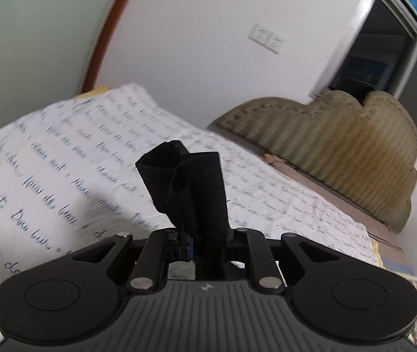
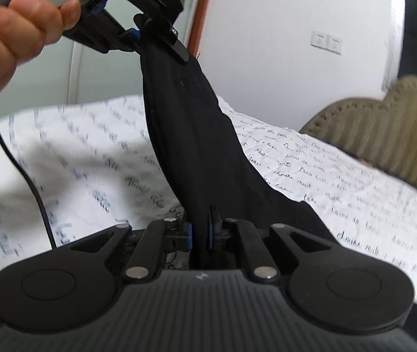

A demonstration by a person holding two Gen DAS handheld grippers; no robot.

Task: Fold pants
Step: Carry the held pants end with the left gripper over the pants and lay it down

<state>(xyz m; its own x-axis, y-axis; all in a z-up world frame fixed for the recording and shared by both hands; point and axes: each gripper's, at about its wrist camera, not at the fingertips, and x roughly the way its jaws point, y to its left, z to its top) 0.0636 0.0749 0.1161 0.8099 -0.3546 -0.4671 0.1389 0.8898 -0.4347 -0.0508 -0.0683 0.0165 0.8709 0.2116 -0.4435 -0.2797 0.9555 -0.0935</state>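
Two grippers, left gripper (image 2: 152, 39) and right gripper (image 2: 199, 231), both clamped on black pants (image 2: 191, 135), stretched between them above a bedsheet (image 2: 91, 152) printed with script.

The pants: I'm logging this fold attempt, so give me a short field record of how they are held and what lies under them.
garment: black pants, lifted and stretched between both tools
left tool: shut on the upper end of the pants, held by the person's hand
right tool: shut on the lower part of the pants
loose end: a bunch of cloth sticks up past the left tool in the left wrist view
surface below: white bed sheet printed with script
background: padded olive headboard, white wall with switches
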